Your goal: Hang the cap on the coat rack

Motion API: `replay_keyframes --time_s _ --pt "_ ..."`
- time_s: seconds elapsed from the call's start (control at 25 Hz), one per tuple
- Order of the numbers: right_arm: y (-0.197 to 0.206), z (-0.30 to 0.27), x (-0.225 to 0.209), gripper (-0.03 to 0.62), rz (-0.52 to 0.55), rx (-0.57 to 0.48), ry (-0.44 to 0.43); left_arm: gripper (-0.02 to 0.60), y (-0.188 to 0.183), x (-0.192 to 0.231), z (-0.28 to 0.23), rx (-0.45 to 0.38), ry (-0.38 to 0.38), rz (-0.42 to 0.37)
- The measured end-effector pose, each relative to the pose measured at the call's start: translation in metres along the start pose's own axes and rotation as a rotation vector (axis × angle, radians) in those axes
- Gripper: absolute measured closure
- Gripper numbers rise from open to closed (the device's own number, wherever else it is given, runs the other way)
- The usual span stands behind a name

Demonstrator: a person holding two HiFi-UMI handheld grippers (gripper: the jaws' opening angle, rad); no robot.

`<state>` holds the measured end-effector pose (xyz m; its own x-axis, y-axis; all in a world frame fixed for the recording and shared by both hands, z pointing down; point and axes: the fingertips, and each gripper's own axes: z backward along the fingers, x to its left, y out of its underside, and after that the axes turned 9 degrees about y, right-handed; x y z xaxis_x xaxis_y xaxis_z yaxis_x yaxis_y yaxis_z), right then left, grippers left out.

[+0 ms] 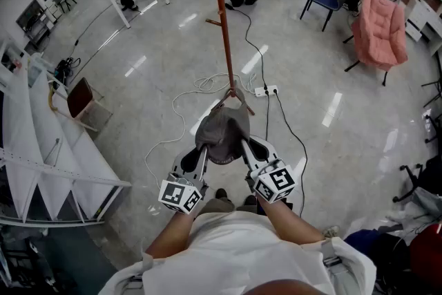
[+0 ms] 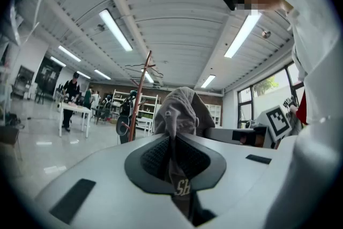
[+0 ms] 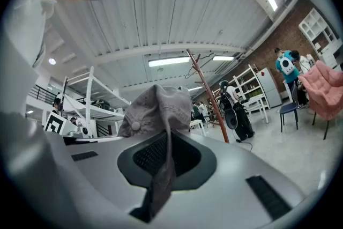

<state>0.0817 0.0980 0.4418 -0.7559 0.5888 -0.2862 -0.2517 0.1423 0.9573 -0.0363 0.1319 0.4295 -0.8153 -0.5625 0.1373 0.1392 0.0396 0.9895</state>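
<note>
Glossy grey floor (image 1: pixel 159 45) of a large workshop, crossed by white cable (image 1: pixel 181 99), with a brown coat rack (image 1: pixel 222 17) standing straight ahead. Held up in the air just short of the rack, not touching it: grey cap (image 1: pixel 222 131), spread between the two grippers. Fabric pinched tight on both sides: left edge in the closed jaws of the left gripper (image 1: pixel 202 152), right edge in those of the right gripper (image 1: pixel 247 147).
</note>
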Motion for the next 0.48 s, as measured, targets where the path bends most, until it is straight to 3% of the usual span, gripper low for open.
replay_keyframes --time_s 0.48 --pt "-0.003 -0.017 0.035 0.566 0.032 0.013 0.034 0.551 -0.018 0.029 0.020 -0.045 0.052 0.039"
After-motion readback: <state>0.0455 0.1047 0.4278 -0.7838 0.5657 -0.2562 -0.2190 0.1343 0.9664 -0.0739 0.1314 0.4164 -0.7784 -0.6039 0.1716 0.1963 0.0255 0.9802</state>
